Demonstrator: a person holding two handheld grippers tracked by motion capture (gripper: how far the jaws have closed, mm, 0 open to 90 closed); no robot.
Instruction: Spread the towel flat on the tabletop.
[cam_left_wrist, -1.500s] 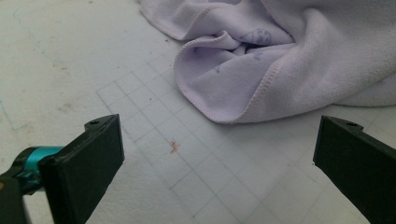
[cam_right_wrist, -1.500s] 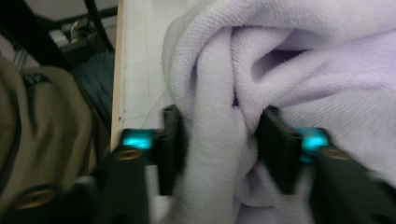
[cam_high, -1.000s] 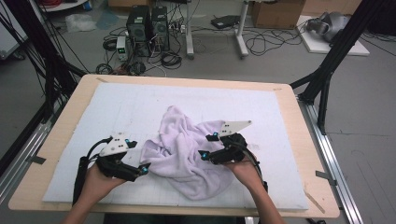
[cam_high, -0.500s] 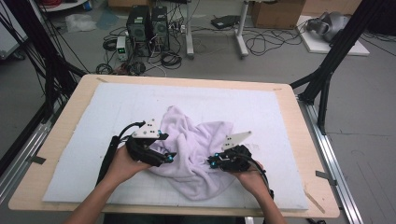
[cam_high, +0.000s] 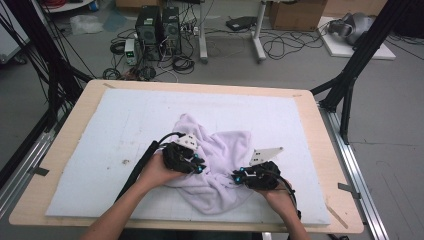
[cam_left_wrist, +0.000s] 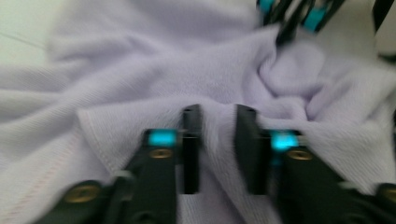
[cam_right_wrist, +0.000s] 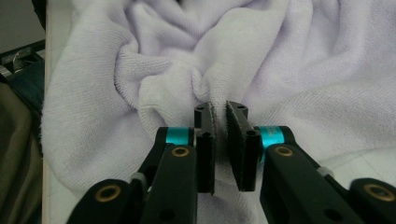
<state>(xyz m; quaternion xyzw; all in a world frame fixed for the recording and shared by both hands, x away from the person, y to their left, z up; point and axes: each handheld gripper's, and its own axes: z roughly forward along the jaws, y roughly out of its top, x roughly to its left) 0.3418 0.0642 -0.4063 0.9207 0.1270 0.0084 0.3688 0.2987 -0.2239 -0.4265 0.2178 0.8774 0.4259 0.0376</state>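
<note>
— Both hands have closed in since a second ago: the left hand-held gripper (cam_high: 199, 167) has slid right onto the towel (cam_high: 220, 150), and the right hand-held gripper (cam_high: 235, 178) has dropped toward the near edge.

— Grip status?

— Right jaws pinch a fold; left jaws sit parted, fabric between them. The towel lies crumpled mid-counter (cam_high: 100, 100).

— Handling?

— Soft, light, floppy, I'd say. Take the stitched hem, not the bulk.
</note>
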